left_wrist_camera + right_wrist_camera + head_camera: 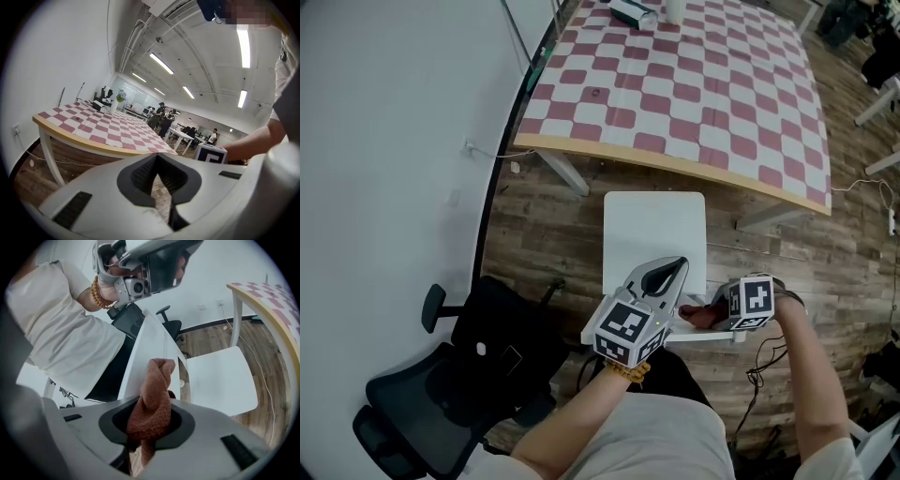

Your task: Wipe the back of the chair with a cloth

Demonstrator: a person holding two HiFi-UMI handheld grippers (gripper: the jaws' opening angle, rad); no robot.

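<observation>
Seen from above, a person in a pale shirt stands behind a white chair (pixel 654 234) on a wood-plank floor (pixel 546 230). The chair's seat points away from the person, towards a table (pixel 675 167) covered with a red-and-white checked cloth.

The right gripper (pixel 149 420) is clamped on a rust-brown cloth (pixel 154 390). The bunched fabric fills the gap between its jaws and sticks out past them. In the head view the cloth sits at the top edge of the chair back (pixel 147 345), towards its right end. How firmly it presses on the plastic cannot be told.

The left gripper (pixel 677 266) is over the same top edge, just beside the right one and to its left, pointing out over the seat. Its jaws meet at the tips with nothing between them. A string of wooden beads (pixel 96 292) circles the left wrist.

At the far edge of the table a white cylindrical container (pixel 675 9) stands near a dark box-like item (pixel 632 12). What either holds cannot be made out.

A black office chair (pixel 459 375) stands to the left of the white chair, near a white wall (pixel 384 141). The left gripper view shows a long room with ceiling strip lights and several people standing (pixel 161 116) beyond the table
</observation>
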